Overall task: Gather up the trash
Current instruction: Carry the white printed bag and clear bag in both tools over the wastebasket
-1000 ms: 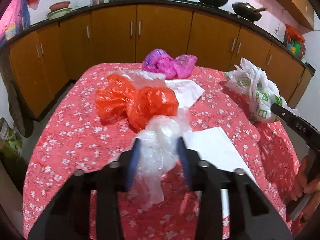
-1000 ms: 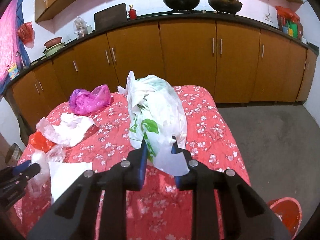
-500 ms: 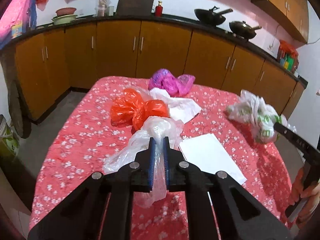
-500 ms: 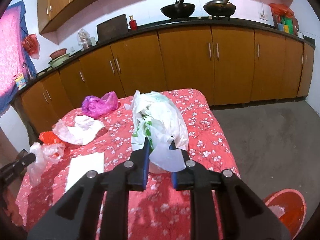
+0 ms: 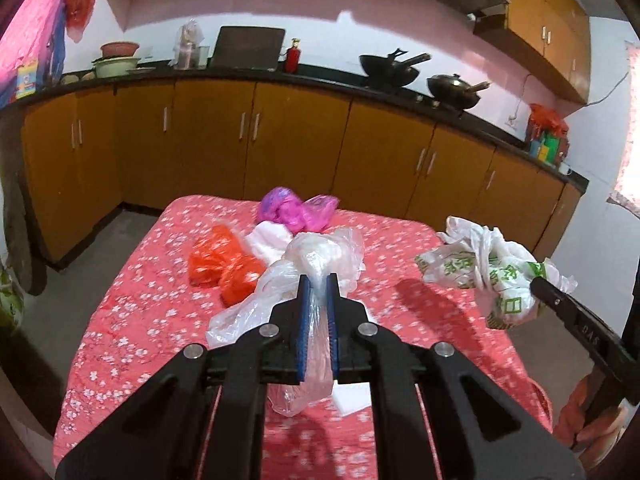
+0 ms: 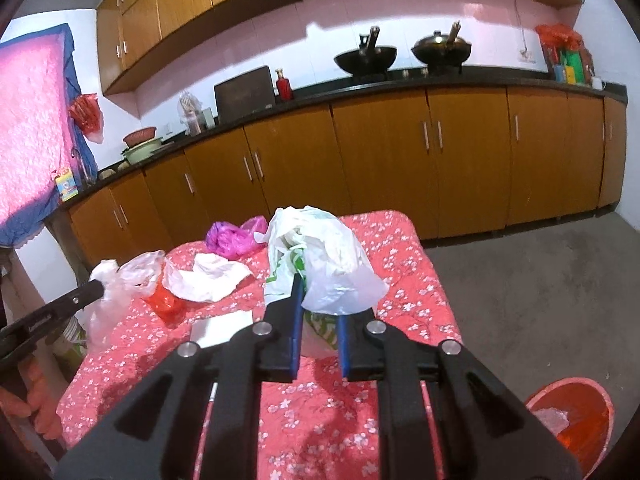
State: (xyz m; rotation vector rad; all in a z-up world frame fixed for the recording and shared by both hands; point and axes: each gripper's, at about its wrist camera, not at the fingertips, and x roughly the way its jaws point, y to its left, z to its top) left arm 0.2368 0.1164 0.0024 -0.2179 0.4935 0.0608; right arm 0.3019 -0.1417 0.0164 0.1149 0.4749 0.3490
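Right now I'm carrying two catches off the red flowered table [image 5: 132, 320], so the pickup step is done and the drop is what's left. My left gripper [image 5: 316, 284] is clenched on the clear plastic bag [image 5: 316, 256], which is hanging off the cloth and trailing toward seven o'clock. My right gripper [image 6: 318, 300] is pinching the white bag with green print [image 6: 324, 252]; its jaws have just been closing on the film between them. Both tools are pointing gently downward over the table's near edge. The orange bucket [image 6: 576, 416] is sitting on the floor at four o'clock in the right view, so I judge the next move needs a swing that way before letting go. The orange bag [image 5: 224, 260], the pink bag [image 5: 292, 208] and the white paper [image 6: 224, 324] are still waiting.
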